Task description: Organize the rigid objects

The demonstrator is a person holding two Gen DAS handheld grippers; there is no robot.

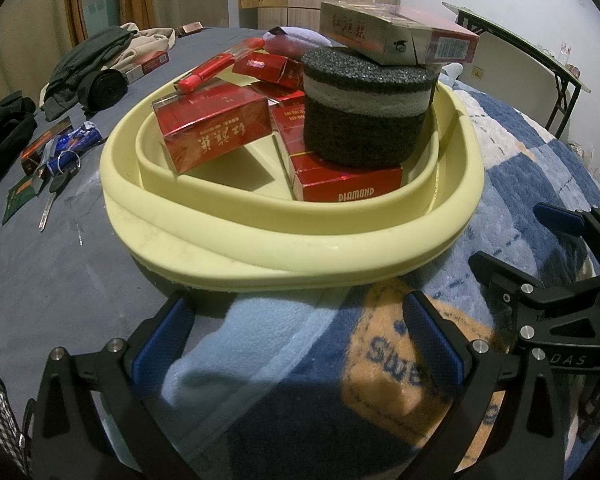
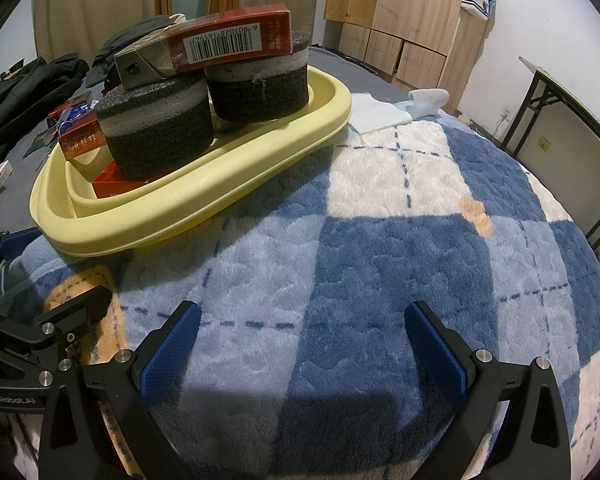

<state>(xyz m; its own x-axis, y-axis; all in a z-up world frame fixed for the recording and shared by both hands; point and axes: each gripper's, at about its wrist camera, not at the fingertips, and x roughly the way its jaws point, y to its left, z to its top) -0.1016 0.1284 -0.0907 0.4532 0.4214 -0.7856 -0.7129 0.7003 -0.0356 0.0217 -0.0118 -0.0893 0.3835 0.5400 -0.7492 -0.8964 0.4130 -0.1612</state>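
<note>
Hovering just short of the yellow tray (image 1: pixel 260 256), the left gripper (image 1: pixel 296 336) and right gripper (image 2: pixel 300 344) both gape wide, holding nothing, over the plaid blanket (image 2: pixel 380 248). Inside the tray lie red cigarette boxes (image 1: pixel 216 128) and two foam cylinders (image 2: pixel 160 136); another box (image 2: pixel 220 44) bridges their tops.

The red box (image 1: pixel 350 188) lying lowest at the front of the yellow tray (image 1: pixel 260 256) reads "DIAMOND" in silver letters. The red box (image 1: pixel 214 128) beside it carries three large Chinese characters, seen upside down. The top box (image 2: pixel 220 46), resting on the two foam rolls, shows a barcode numbered 6 901028 161947. The blanket's orange patch (image 1: pixel 416 356) bears blue letters beginning "Swe". The black tong frame (image 2: pixel 10 398) is marked "GenRobot.AI".
</note>
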